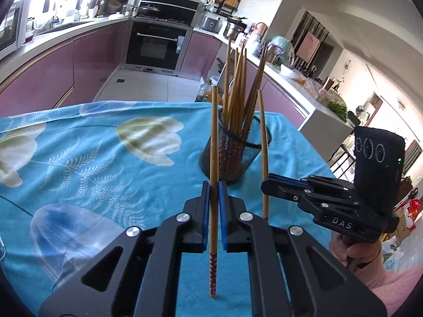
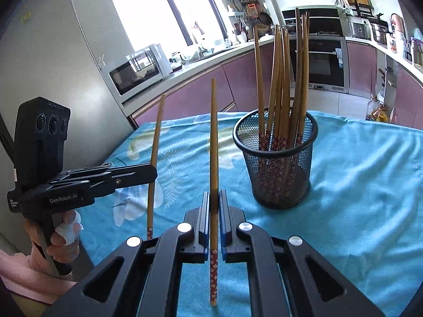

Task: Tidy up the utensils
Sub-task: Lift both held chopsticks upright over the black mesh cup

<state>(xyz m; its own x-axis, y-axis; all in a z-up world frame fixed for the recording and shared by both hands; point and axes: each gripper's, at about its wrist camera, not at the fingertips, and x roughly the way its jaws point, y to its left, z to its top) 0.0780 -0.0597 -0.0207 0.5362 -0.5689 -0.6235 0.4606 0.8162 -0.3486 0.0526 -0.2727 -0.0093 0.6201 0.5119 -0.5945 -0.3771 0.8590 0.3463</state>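
"DAS" on right gripper (image 1: 265, 182), "GenRobot.AI" on left gripper (image 2: 153, 170); each clamped tight on an upright chopstick (image 1: 214, 142) (image 2: 214, 142); mesh holder (image 2: 276, 158) of chopsticks just beyond jaws, on blue cloth (image 2: 357, 185)

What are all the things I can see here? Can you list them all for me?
Held chopsticks: 2, bamboo-brown with red flowery ends, upright, one in the left tongs, one in the right tongs.
Chopsticks in cup: a bunch, too crowded to count, same brown and red, standing in the cup with red ends down.
Mesh cup: 1, black, on the tablecloth, beyond both tongs.
Tablecloth: 1, bright blue with pale flowers and leaves, covering the table.
Oven: 1, black, built into the pink cabinets far behind.
Microwave: 1, white, on the counter.
Left tongs: black with blue pads, shut on a chopstick.
Right tongs: same look, shut on the other chopstick.
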